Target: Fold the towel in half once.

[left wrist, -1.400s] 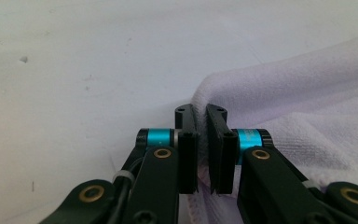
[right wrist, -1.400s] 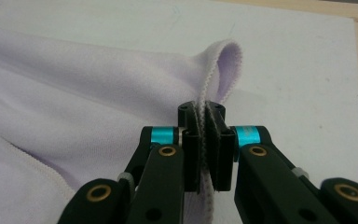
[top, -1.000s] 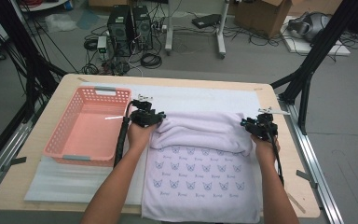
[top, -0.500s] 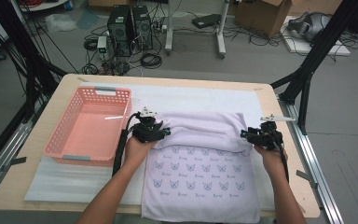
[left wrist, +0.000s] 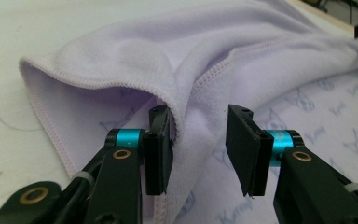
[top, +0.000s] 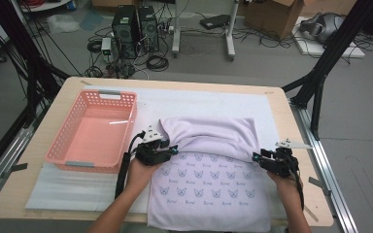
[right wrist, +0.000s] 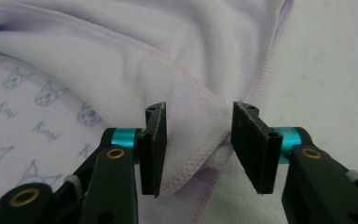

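Both your grippers have come nearer, dragging towel (top: 209,145) fold toward near edge. Left gripper (top: 171,150) jaws just closing, right gripper (top: 255,157) apart; hem between each, unpinched. Fold half done on mat.

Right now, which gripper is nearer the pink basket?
Left. The left gripper sits just right of the basket, at the towel's left fold; the right gripper is at the towel's far side.
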Demonstrator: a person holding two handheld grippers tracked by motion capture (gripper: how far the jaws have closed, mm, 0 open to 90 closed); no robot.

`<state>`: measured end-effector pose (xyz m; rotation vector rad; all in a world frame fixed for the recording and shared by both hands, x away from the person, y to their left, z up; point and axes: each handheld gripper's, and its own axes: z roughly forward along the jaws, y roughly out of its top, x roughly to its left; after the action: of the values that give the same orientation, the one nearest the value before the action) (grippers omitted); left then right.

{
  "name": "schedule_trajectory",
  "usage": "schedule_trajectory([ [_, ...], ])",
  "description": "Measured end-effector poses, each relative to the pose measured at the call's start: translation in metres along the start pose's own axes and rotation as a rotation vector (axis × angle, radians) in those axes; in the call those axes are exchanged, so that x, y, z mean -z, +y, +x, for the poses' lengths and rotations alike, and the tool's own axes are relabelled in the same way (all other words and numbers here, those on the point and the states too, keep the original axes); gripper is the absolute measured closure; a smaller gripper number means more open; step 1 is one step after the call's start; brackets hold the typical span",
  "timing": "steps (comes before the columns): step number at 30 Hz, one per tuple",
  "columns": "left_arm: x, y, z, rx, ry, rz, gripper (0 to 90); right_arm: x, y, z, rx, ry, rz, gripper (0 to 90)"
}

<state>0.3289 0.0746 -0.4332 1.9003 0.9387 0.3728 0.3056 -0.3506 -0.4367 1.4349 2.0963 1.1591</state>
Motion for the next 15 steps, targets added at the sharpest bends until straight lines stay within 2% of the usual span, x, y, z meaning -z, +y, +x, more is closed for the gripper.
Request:
schedule_trajectory([
  [3,-0.007,-0.003,0.002,0.019,0.004,0.046,59.4,-0.001,-0.001,0.001,0.017,-0.008,0.016,63.1],
  [4,-0.009,-0.003,0.001,0.012,0.010,0.058,59.9,-0.001,0.000,0.002,0.016,-0.006,0.017,65.6],
  [6,-0.010,-0.004,-0.001,-0.007,0.029,0.073,66.6,-0.001,0.000,0.005,0.050,-0.010,0.028,77.7],
  [7,-0.008,-0.004,-0.001,-0.020,0.049,0.070,75.5,0.000,0.001,0.008,0.078,-0.018,0.027,82.4],
  [8,-0.006,-0.003,0.000,-0.012,0.050,0.064,81.1,0.001,0.001,0.010,0.093,-0.020,0.024,83.4],
  [12,0.009,-0.001,0.001,0.033,0.027,0.005,82.8,0.012,0.005,0.014,0.109,-0.008,-0.017,83.8],
  [15,0.022,-0.007,0.000,0.047,0.002,-0.008,81.9,0.023,0.006,0.017,0.130,0.010,-0.039,83.8],
])
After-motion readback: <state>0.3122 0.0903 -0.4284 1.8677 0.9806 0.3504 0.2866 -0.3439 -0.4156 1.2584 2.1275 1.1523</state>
